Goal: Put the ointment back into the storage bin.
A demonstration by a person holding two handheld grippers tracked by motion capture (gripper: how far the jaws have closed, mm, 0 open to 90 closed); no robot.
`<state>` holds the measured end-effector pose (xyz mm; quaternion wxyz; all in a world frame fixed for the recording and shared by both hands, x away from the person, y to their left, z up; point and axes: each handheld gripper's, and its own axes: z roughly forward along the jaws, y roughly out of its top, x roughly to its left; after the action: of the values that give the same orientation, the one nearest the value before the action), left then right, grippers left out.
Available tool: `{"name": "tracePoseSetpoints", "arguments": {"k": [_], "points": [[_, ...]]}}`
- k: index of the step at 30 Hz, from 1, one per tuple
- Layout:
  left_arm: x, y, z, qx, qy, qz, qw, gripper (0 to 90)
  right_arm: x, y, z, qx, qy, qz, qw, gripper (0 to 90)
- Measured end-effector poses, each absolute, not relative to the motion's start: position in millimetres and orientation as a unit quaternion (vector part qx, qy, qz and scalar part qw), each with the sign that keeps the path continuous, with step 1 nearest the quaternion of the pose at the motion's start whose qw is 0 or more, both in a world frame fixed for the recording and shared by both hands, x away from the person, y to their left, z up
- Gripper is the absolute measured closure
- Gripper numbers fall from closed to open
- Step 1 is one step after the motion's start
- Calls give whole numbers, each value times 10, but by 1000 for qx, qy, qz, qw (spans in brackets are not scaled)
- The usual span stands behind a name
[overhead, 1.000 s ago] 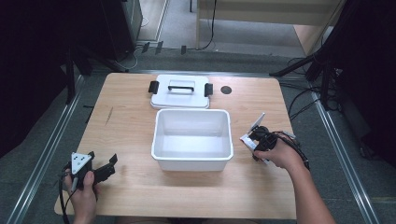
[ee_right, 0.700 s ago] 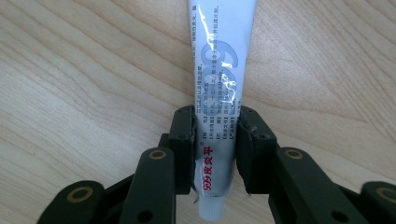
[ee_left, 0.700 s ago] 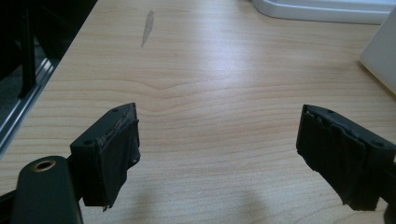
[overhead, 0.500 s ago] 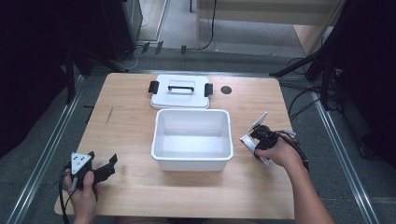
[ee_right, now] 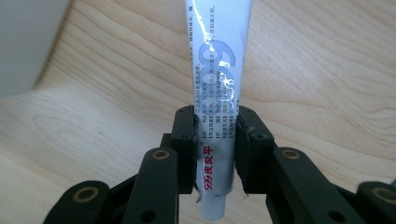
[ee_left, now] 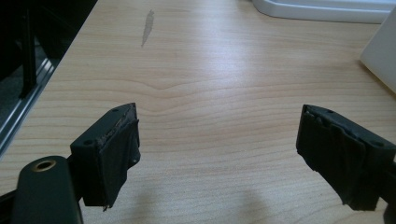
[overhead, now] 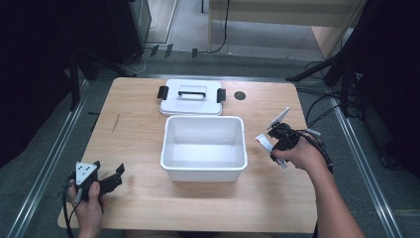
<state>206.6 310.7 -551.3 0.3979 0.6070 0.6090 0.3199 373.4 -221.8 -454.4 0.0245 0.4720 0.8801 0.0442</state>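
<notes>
Right of an open white bin (overhead: 203, 173), the right gripper (overhead: 277, 133) pinches a tube of ointment or paste (ee_right: 217, 70) low on its body. Just above the cap, both black pads are pressed flat against the printed sides. We see the crimped end pointing away from the hand and up over the wooden table (overhead: 138, 129), near the bin's right wall but apart from it. Gripping near the cap, we judge, keeps the long, soft body free and lets the tube be steered end-first over the rim. From above the tube is small and partly lost against the hand, so we cannot say whether it is clear of the tabletop.

The left gripper (overhead: 107, 167) rests at the near left corner of the table, its jaws spread wide with nothing but bare wood between them. It seems parked there to leave the bin's approach free. The bin's lid (overhead: 190, 105), with its grey handle and black clips, lies flat just behind the bin, and we take it to be set aside so the container stays open for loading.
</notes>
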Motion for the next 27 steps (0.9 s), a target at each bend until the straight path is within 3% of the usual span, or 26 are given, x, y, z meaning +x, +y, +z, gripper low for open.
{"name": "tracePoseSetpoints", "arguments": {"k": [27], "points": [[2075, 3114, -5513, 605, 611, 316, 401, 141, 3790, -1677, -3535, 453, 885, 101, 30, 727]]}}
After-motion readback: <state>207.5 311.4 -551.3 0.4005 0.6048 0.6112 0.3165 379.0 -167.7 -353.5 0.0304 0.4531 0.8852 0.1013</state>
